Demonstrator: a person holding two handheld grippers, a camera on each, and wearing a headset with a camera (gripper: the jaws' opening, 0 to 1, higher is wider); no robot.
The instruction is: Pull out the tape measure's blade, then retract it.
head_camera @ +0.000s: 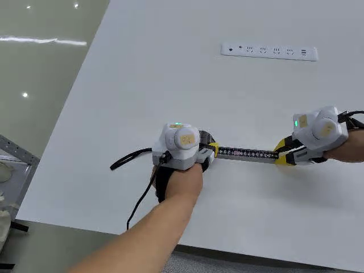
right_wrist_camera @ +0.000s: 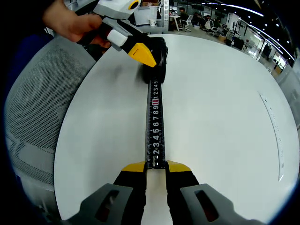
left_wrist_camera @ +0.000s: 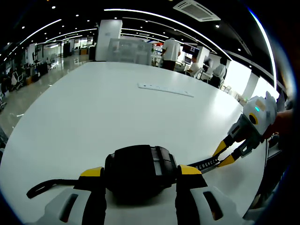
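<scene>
The tape measure's black case [left_wrist_camera: 139, 164] sits low on the white desk [head_camera: 170, 74], near the 6 o'clock edge in the head view. It is clamped between the yellow-tipped jaws of the left hand-held gripper [head_camera: 208, 151]. From the case the blade [right_wrist_camera: 155, 126] runs out flat toward 3 o'clock, just above the desk, numbers up. Its free end is pinched in the closed jaws of the right hand-held gripper [right_wrist_camera: 155, 167].

The two grippers are apart, with a modest length of blade stretched between them, so the pull-out looks under way or about finished. The retraction is not yet done.

A white power strip [head_camera: 269, 51] lies well away at 1 o'clock.
</scene>
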